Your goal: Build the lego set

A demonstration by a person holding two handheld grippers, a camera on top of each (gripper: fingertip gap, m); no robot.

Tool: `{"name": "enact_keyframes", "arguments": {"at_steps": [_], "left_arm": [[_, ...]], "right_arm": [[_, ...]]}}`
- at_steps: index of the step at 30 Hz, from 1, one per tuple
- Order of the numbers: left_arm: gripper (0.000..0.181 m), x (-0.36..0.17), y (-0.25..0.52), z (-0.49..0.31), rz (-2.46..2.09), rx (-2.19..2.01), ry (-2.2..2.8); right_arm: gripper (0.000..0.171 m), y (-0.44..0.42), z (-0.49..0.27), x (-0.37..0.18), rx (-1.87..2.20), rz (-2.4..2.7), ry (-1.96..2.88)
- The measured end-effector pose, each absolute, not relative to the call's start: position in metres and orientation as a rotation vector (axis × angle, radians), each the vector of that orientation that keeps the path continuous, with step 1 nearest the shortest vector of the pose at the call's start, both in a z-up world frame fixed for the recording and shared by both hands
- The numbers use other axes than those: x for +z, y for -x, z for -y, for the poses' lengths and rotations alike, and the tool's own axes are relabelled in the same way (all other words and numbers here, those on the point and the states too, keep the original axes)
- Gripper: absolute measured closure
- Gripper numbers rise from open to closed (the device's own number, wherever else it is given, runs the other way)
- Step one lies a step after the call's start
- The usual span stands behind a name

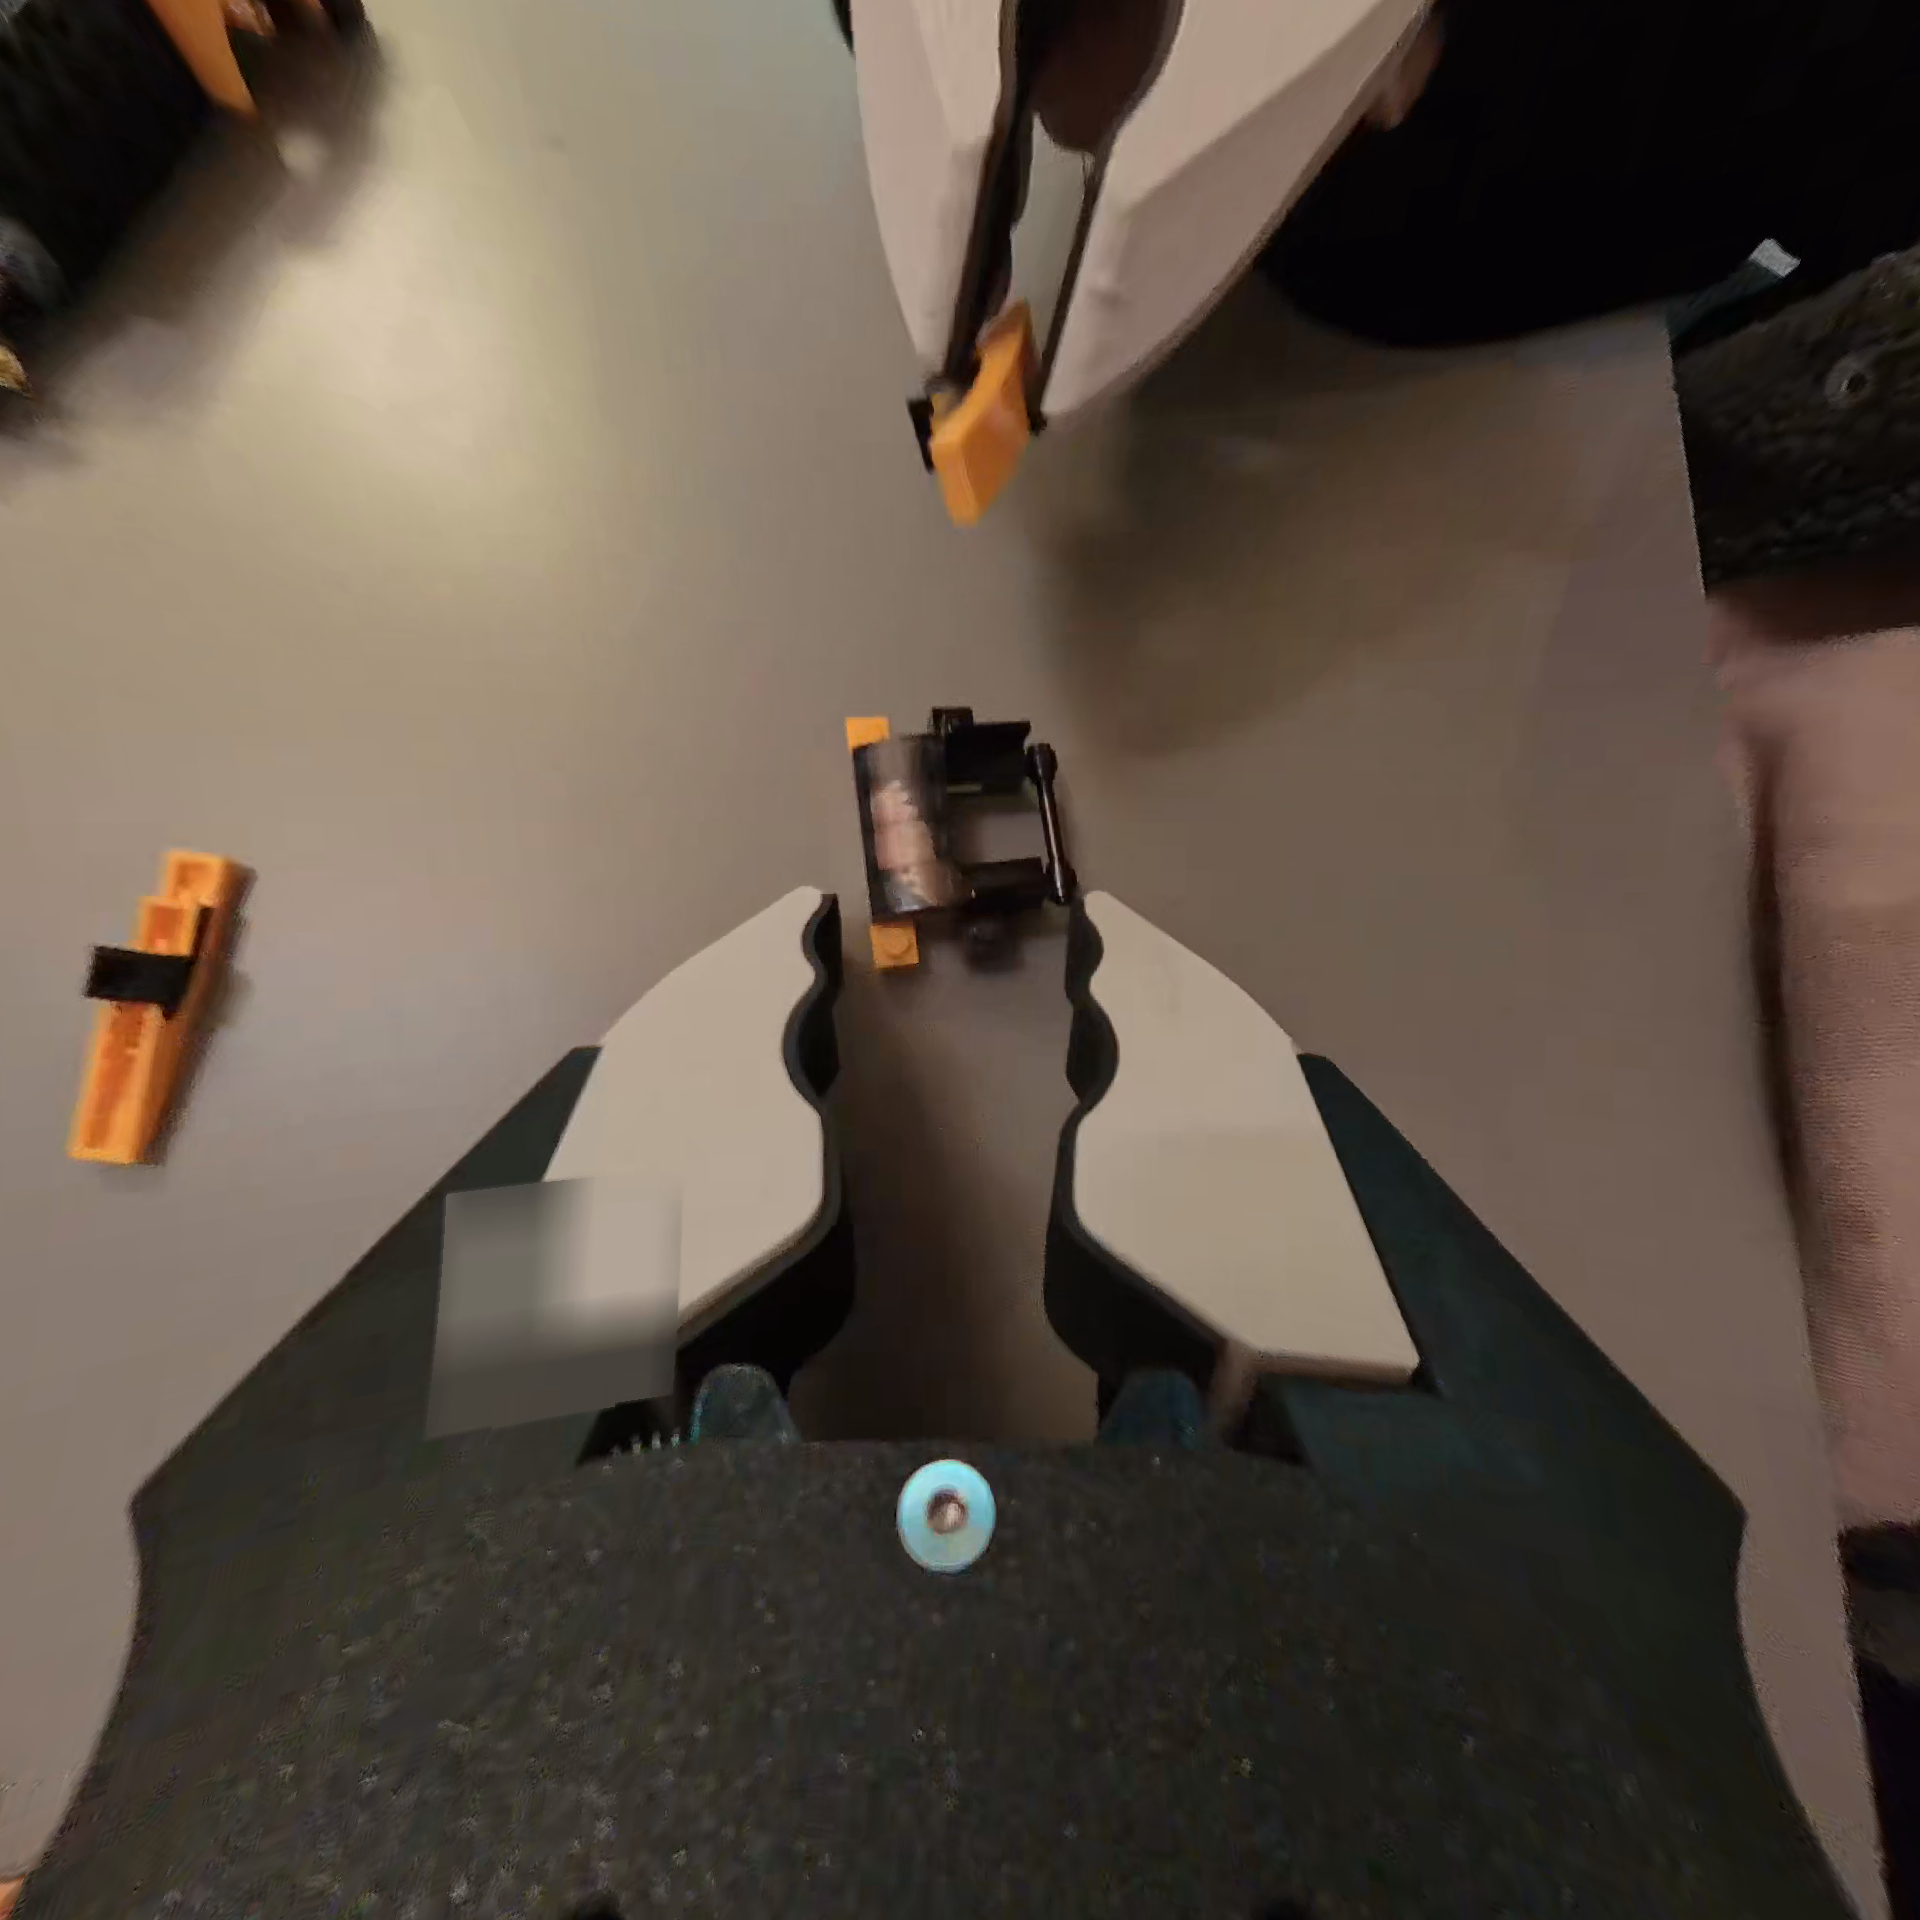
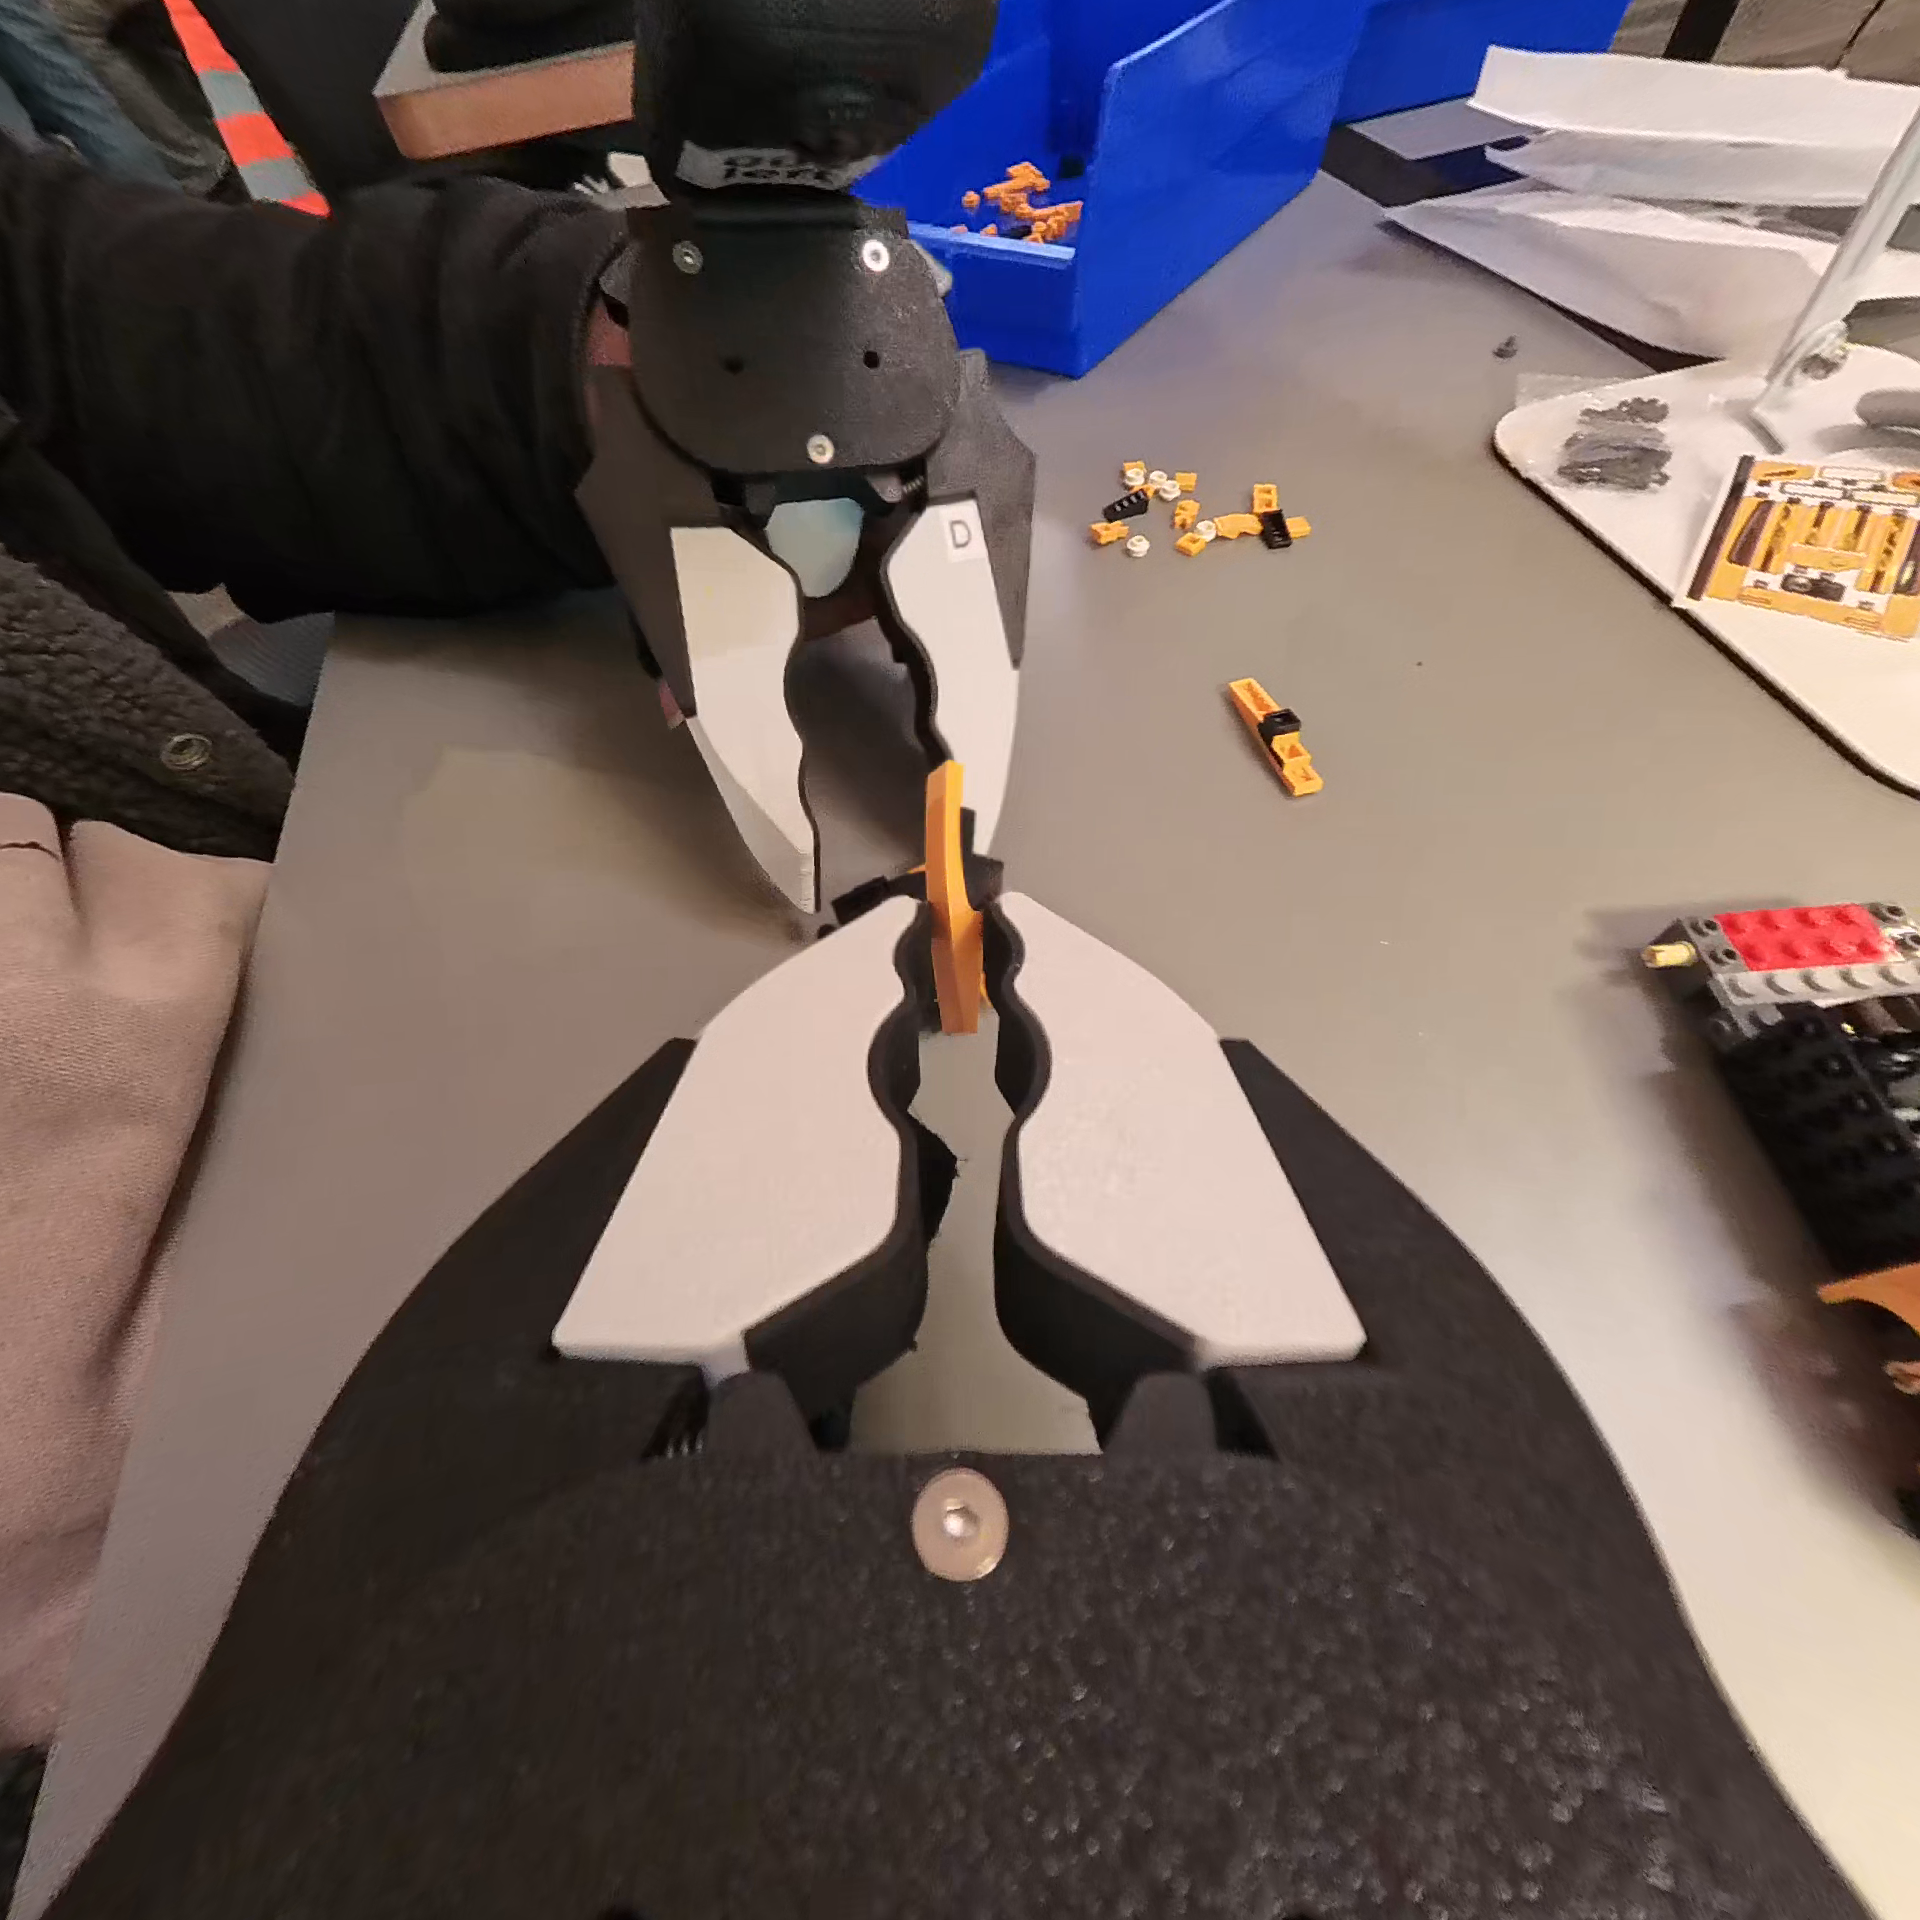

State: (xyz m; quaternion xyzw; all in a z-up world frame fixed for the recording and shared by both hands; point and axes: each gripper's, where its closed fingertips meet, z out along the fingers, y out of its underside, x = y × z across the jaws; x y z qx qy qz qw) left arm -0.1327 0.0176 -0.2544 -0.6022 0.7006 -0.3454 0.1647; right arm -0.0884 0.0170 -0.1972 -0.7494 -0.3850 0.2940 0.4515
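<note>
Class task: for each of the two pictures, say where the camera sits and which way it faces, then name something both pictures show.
Left wrist view: on the left gripper, looking down at the table and a small black-and-orange assembly; its open fingers show.
Right wrist view: on the right gripper, facing across the table toward a blue bin; its fingers clamp a curved orange piece.
Shared: that orange piece, both grippers, and the long orange part.

Dim, soft shadows; blurred, warped edges
</note>
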Motion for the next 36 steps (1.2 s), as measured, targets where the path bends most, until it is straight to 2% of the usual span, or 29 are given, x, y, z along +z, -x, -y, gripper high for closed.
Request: {"name": "enact_keyframes", "arguments": {"at_steps": [5, 8, 11, 14, 18, 21, 25, 36], "left_arm": [[0.150, -0.255, 0.142, 0.003, -2.099, -1.012, 1.781], [0.159, -0.241, 0.145, 0.033, -2.199, -1.214, 1.659], [0.164, -0.238, 0.140, 0.032, -2.193, -1.176, 1.562], [0.160, -0.239, 0.130, 0.012, -2.073, -1.090, 1.603], [0.130, -0.243, 0.121, 0.009, -2.031, -1.016, 1.621], [0.118, -0.255, 0.116, 0.012, -2.068, -0.896, 1.603], [0.133, -0.262, 0.115, 0.011, -2.107, -0.790, 1.566], [0.131, -0.260, 0.135, -0.005, -2.186, -0.796, 1.435]], "right_arm": [[0.162, 0.085, -0.020, -0.199, 0.713, 0.938, 1.872], [0.162, 0.084, -0.021, -0.199, 0.712, 0.930, 1.872], [0.162, 0.082, -0.022, -0.197, 0.707, 0.924, 1.870], [0.162, 0.080, -0.023, -0.196, 0.703, 0.916, 1.869], [0.162, 0.078, -0.023, -0.195, 0.698, 0.911, 1.869], [0.162, 0.078, -0.023, -0.196, 0.694, 0.914, 1.870], [0.162, 0.078, -0.023, -0.195, 0.691, 0.914, 1.867], [0.162, 0.079, -0.022, -0.198, 0.697, 0.929, 1.876]]}}
